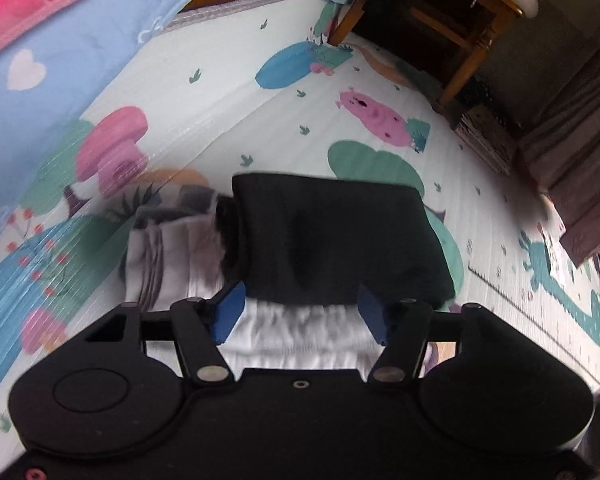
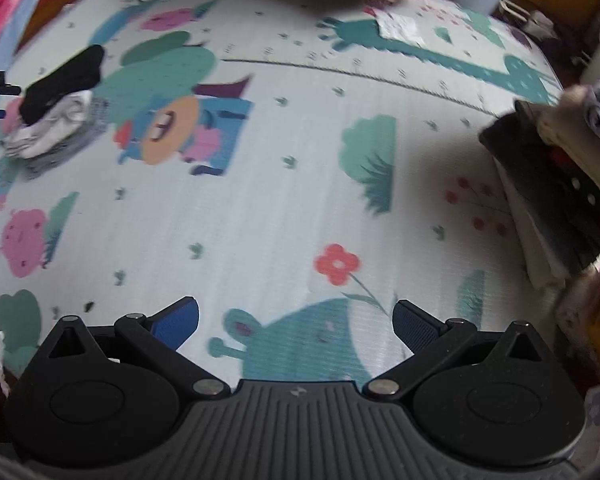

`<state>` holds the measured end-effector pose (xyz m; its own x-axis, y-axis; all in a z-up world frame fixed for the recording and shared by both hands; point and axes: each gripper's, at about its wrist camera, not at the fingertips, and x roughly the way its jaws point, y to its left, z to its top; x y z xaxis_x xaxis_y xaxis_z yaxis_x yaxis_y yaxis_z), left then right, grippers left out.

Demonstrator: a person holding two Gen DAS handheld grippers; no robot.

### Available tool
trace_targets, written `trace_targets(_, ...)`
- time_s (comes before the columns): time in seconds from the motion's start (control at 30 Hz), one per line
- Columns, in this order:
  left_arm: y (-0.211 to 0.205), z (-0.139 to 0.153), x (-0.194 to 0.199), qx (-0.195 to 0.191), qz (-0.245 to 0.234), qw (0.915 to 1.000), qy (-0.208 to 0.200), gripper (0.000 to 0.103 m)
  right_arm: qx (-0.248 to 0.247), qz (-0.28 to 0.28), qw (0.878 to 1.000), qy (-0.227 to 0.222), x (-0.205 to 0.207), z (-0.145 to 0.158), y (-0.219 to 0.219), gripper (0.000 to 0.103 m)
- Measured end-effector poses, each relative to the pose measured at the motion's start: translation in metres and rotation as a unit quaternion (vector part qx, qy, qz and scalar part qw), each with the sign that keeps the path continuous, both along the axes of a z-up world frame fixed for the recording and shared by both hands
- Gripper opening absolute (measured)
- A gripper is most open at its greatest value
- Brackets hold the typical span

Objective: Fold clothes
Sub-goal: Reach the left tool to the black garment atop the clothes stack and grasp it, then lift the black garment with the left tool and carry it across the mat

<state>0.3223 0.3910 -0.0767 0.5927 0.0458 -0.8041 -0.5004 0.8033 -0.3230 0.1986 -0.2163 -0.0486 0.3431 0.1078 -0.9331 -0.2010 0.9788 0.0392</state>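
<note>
Printed mat point(image 1: 340, 80) under folded black garment point(image 1: 332, 236) atop stack.

Floor covered by cartoon-print play mat point(image 2: 284, 216), pale with dinosaurs and trees. Folded stack point(image 2: 56, 120) on it, black garment point(image 1: 336, 240) on top, white and grey below. Unfolded clothes pile point(image 2: 560, 184) well apart, at the mat's far side from the stack

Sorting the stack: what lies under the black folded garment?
Under the black folded garment shows a white gathered piece, with grey folded cloth beside. How much more lies beneath is covered.
</note>
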Motion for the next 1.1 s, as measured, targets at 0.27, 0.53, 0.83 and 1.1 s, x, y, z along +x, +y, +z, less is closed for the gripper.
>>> trace_targets(0.27, 0.002, -0.021, 0.02, 0.063, -0.027, 0.9974, 0.02, 0.034, 0.014, -0.033, 0.999, 0.021, 0.004, -0.009, -0.029, 0.103)
trace_targets(0.53, -0.006, -0.033, 0.02, 0.119, -0.071, 0.9898, 0.035, 0.034, 0.024, -0.042, 0.999, 0.018, 0.004, -0.003, -0.037, 0.103)
trace_targets(0.83, -0.029, 0.007, 0.02, 0.15, -0.111, 0.9823, -0.017, 0.0, 0.025, -0.045, 0.999, 0.011, 0.001, 0.004, -0.044, 0.103)
trace_targets(1.1, -0.043, 0.078, 0.007, 0.15, -0.087, 0.9836, -0.049, 0.059, 0.056, -0.047, 0.997, -0.021, -0.004, 0.035, -0.049, 0.103)
